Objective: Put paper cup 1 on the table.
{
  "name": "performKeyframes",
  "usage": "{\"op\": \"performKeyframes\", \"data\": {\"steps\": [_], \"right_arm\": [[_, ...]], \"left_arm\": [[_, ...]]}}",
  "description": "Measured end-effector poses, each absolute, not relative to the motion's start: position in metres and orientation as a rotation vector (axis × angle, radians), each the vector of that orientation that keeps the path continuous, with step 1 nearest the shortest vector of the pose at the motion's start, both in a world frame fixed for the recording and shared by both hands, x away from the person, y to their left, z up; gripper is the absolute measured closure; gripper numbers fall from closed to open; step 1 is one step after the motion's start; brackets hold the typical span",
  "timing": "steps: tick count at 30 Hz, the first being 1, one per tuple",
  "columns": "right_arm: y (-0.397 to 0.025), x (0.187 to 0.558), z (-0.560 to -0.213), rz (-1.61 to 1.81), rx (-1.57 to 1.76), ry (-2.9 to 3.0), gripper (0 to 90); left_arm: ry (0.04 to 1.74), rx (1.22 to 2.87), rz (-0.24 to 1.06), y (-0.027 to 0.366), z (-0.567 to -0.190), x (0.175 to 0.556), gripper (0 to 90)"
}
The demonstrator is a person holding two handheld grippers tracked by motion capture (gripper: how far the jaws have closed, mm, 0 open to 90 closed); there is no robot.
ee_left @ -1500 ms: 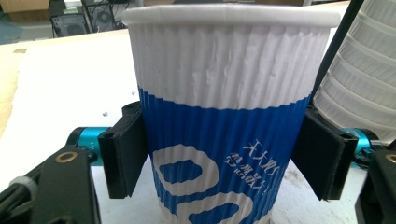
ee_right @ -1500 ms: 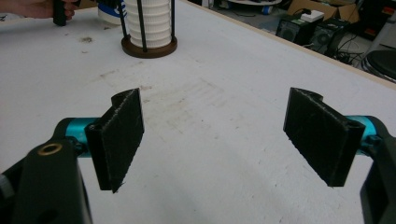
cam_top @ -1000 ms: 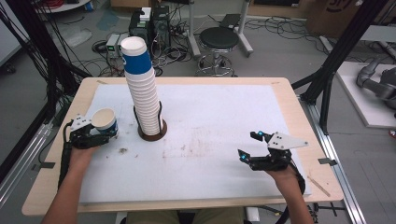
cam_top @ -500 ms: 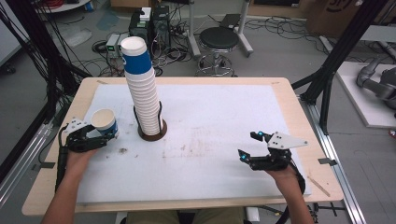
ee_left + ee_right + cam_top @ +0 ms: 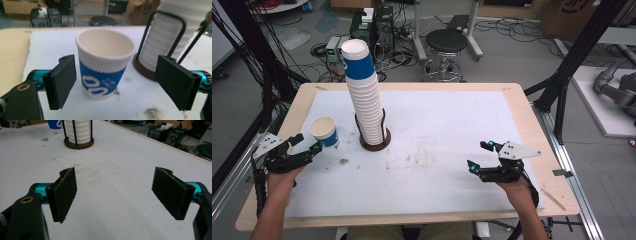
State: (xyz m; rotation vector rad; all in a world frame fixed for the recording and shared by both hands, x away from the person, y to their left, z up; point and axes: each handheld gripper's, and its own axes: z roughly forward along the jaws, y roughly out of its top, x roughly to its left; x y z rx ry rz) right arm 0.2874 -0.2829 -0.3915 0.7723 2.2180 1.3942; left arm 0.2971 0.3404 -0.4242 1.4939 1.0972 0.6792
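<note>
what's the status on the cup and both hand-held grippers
Left hand-held gripper open, jaws either side of the single cup, not touching. Cup upright on the table, beside the cup stack. Right hand-held gripper open, empty. Nothing in the way.

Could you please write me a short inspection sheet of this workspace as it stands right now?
Surface: white mat on a wooden table, with grey smudges mid-mat.
Job's things: single paper cup upright on the mat, empty, blue band; tall cup stack in a wire holder on a brown base.
Clutter: nothing seen on the mat.
Grippers: left gripper open, jaws either side of the single cup, not touching; right gripper open over bare mat.
Cables: many on the floor beyond the table.
Surroundings: black stool, computer boxes, cardboard boxes, black frame posts.
</note>
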Motion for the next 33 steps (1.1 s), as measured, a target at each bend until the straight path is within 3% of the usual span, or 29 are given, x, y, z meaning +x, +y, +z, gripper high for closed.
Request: {"op": "performKeyframes", "data": {"steps": [7,16,33], "right_arm": [[-0.286,0.288,-0.391,1.393,0.796,2.198,20.7],[-0.295,0.289,-0.389,1.368,0.875,2.148,20.7],[-0.289,0.3,-0.388,1.35,0.906,2.138,20.6]], "left_arm": [[0.964,1.445,0.717,0.33,-0.403,0.288,17.6],[0.853,1.417,0.614,0.306,-0.389,0.282,15.6],[0.764,1.432,0.58,0.284,-0.38,0.276,15.5]]}}
